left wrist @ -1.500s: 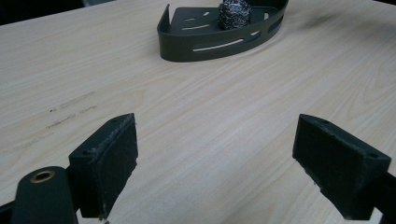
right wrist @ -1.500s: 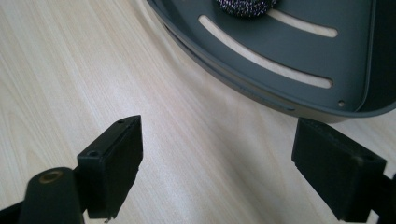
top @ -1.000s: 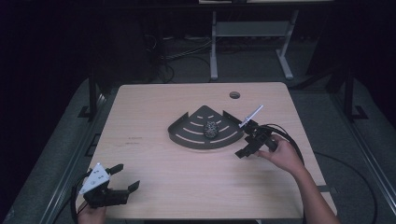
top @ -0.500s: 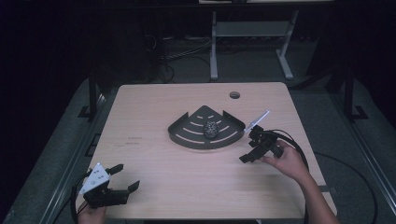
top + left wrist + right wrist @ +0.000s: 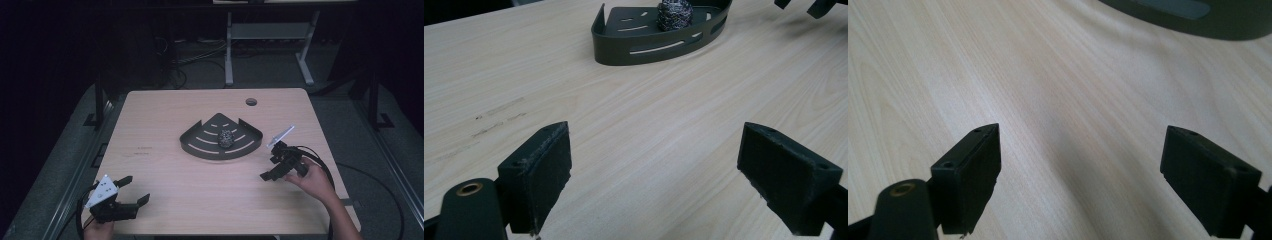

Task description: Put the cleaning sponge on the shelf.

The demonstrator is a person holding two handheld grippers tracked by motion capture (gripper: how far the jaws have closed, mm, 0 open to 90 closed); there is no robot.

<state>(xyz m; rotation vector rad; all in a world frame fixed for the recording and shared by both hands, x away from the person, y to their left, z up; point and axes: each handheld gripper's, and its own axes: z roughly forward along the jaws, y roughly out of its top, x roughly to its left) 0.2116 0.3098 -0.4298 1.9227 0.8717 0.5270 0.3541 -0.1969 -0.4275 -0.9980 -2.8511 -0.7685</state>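
A dark fan-shaped tray (image 5: 200, 145) with slotted walls sits mid-table, and a grey knobbly ball (image 5: 226, 137) lies inside it. The left gripper view shows the tray (image 5: 624, 47) and the ball (image 5: 675, 12) far ahead. My left gripper (image 5: 134, 191) rests open at the table's near left corner, its jaws wide apart with nothing between them (image 5: 656, 175). My right gripper (image 5: 270, 167) hovers open just right of the tray, its jaws spread over bare wood (image 5: 1080, 175). The tray's wall (image 5: 1198, 20) crosses the top of the right gripper view.
A round cable hole (image 5: 251, 102) sits near the table's far edge. The wooden tabletop (image 5: 200, 200) has faint dark marks (image 5: 140, 151) left of the tray. A white metal stand (image 5: 270, 35) is on the floor behind the table.
My right gripper has drawn back from the tray's right corner, toward the near right of the table. The left gripper has stayed where it was.
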